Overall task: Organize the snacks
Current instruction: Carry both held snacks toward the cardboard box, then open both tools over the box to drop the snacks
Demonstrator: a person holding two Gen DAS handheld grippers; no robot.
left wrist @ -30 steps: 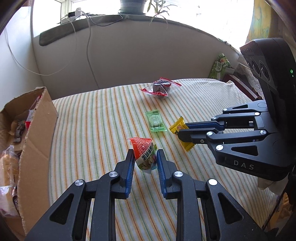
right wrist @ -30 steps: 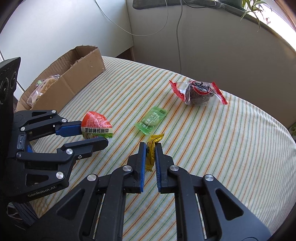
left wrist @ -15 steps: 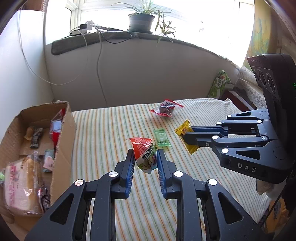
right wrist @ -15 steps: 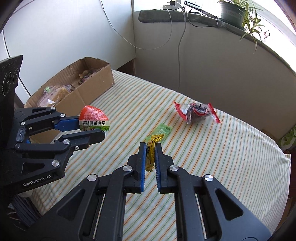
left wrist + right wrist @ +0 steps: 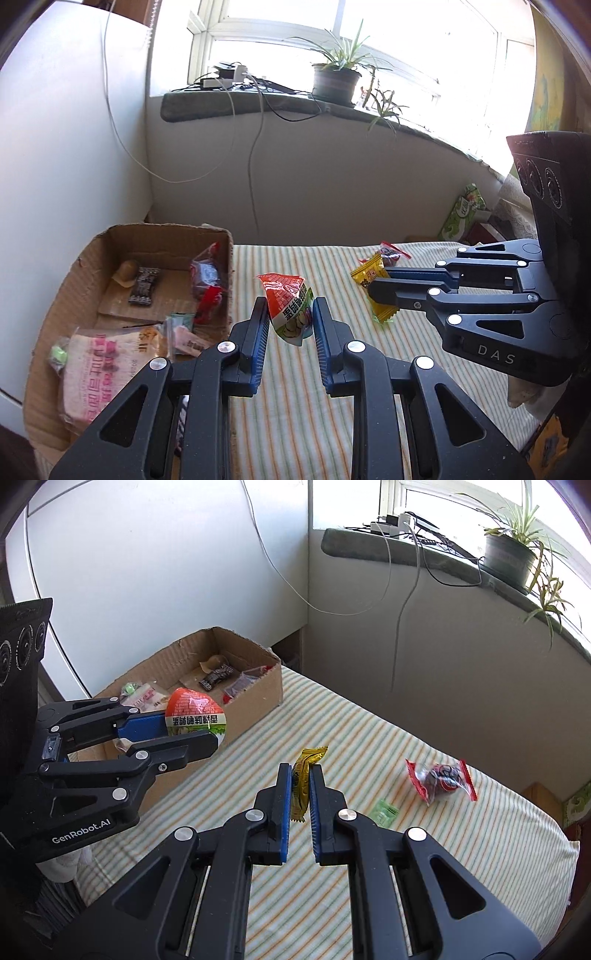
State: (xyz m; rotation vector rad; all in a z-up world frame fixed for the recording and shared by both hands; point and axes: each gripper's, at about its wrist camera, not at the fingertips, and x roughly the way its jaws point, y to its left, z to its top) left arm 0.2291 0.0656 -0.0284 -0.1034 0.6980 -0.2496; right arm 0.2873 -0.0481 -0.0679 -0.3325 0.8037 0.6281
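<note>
Cardboard box (image 5: pixel 155 236) now nearer; both grippers lifted, packets clamped.

I count two grippers (image 5: pixel 289 314) (image 5: pixel 300 794), one box (image 5: pixel 258 698), four loose snacks (image 5: pixel 439 781), and one plant (image 5: pixel 336 79).

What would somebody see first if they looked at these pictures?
First, the two black tools, each pinching a snack in the air above the striped cloth: the left tool holds a red and green packet, the right tool a yellow candy. Next, the cardboard box of snacks at the left, then the red-ended snack and small green packet lying on the cloth.
</note>
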